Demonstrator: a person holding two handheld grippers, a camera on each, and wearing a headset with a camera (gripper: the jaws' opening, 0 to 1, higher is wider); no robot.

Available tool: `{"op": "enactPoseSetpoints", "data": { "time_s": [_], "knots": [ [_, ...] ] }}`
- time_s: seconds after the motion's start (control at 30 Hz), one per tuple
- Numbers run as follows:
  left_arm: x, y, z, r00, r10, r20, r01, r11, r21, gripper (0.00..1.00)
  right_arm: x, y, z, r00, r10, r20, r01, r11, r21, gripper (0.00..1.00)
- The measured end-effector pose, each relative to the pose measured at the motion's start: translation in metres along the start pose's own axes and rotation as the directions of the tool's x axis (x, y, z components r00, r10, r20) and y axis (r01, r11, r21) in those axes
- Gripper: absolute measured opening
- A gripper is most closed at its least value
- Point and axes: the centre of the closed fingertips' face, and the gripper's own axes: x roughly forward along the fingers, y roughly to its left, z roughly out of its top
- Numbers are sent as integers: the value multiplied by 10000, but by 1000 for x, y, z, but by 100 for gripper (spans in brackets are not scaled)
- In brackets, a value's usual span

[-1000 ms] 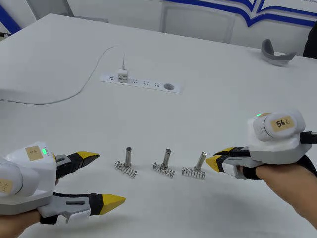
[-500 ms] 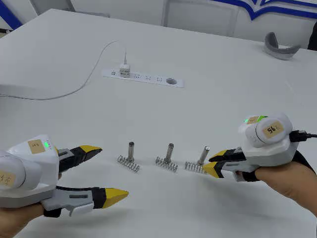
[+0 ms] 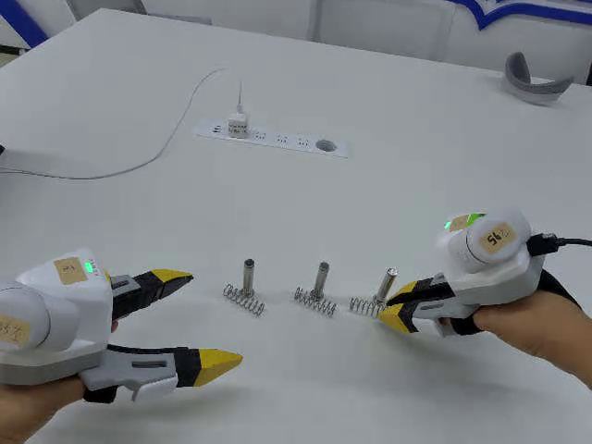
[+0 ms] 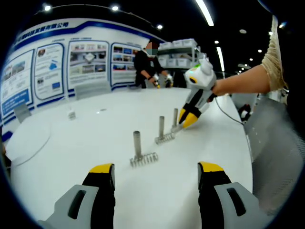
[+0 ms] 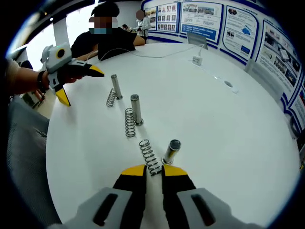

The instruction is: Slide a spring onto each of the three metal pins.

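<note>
Three upright metal pins (image 3: 249,274) (image 3: 321,277) (image 3: 387,283) stand in a row on the white table, each with a spring (image 3: 243,298) (image 3: 314,302) (image 3: 366,306) lying at its foot. My right gripper (image 3: 396,312) is low at the right pin (image 5: 170,151). Its jaws are narrowly apart around the near end of the right spring (image 5: 147,152), which still lies flat; the right gripper (image 5: 153,171) is open. My left gripper (image 3: 203,317) hovers wide open left of the row, holding nothing. In the left gripper view (image 4: 156,168) it faces the left pin (image 4: 137,144).
A white power strip (image 3: 273,141) with a plugged-in cable (image 3: 157,157) lies farther back on the table. A grey curved object (image 3: 535,81) rests at the far right edge. People stand behind the table (image 4: 151,67).
My right gripper has slid left and down until its tips reach the right spring's end. The left gripper has hardly moved. The head camera has tilted slightly.
</note>
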Motion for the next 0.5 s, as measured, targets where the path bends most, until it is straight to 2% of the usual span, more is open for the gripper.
{"op": "enactPoseSetpoints", "data": {
  "time_s": [0.17, 0.33, 0.5],
  "knots": [
    [1, -1, 0, 10000, -14, 0, 14, 10000, -15, 72, 1, 2, 1, 9997, 170, -161, -174, 9995, -268, 13],
    [0, -4, -1, 10000, -70, -36, 70, 10000, -26, 71, 3, 7, -4, 9975, 455, -548, -484, 9975, -523, 12],
    [0, -5, -1, 9999, -108, -40, 108, 9999, -28, 71, 2, 7, -5, 9961, 524, -712, -572, 9961, -671, 12]
  ]
}}
